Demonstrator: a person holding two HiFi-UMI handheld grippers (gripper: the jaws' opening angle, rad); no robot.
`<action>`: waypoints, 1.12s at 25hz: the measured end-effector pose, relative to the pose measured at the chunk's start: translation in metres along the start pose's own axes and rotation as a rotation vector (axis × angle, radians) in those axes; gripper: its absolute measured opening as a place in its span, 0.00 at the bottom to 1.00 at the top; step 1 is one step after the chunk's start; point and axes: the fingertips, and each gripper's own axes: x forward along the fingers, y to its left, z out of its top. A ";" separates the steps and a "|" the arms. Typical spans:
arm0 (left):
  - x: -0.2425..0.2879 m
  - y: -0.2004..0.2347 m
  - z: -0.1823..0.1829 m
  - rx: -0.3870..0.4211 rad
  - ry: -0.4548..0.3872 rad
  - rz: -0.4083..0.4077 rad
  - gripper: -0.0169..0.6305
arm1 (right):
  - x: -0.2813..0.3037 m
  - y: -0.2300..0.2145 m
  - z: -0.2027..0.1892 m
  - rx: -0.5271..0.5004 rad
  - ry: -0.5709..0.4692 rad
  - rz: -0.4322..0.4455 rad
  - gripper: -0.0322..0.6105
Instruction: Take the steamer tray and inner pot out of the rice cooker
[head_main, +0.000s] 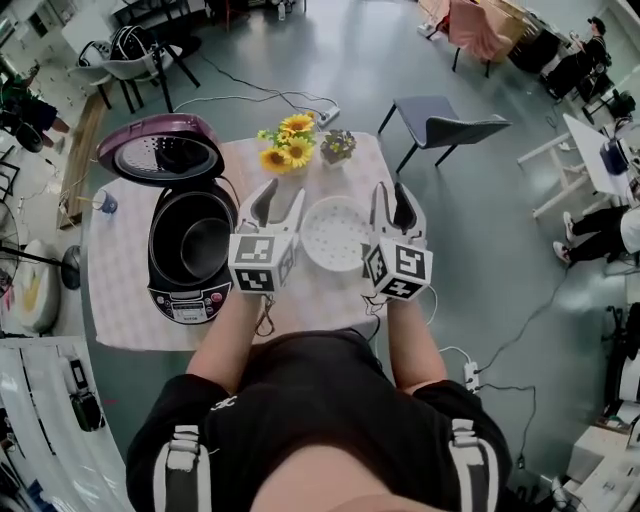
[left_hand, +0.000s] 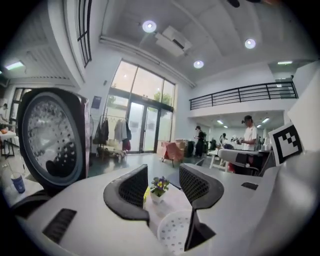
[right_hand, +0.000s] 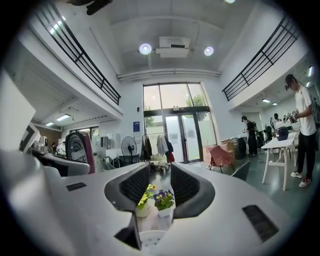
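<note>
Where the steamer tray (head_main: 335, 233) lay: flat on the tablecloth (head_main: 120, 290), outside the rice cooker (head_main: 188, 300) and between the two grippers in the head view; that half of the task looked done.
Inner pot (head_main: 203, 245): seated in the cooker body, with the lid (head_main: 165, 152) swung up behind it.
Left gripper (head_main: 283, 195): jaws apart with nothing between them, held above the table just right of the cooker.
Right gripper (head_main: 390, 195): jaws narrowly apart and empty, above the tray's right edge.
Risk, grip: the pot's rim looked thin and smooth; a pinch on one side alone would probably let it tilt or slip back in.
Risk, lid: a reach from above could knock the raised lid, which might drop onto the jaws.
Risk, landing: the tray, the sunflowers (head_main: 285, 143) and the small flower pot (head_main: 338, 146) took up much of the free cloth; a pot set down carelessly could strike the tray or tip a vase.
</note>
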 end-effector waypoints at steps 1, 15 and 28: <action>-0.008 0.001 0.008 0.021 -0.015 0.006 0.32 | -0.004 0.006 0.007 -0.009 -0.012 0.005 0.23; -0.116 0.083 0.039 0.027 -0.092 0.220 0.04 | -0.015 0.119 0.042 -0.011 -0.077 0.140 0.05; -0.194 0.190 0.030 0.052 -0.066 0.358 0.04 | 0.004 0.247 0.037 0.005 -0.061 0.280 0.05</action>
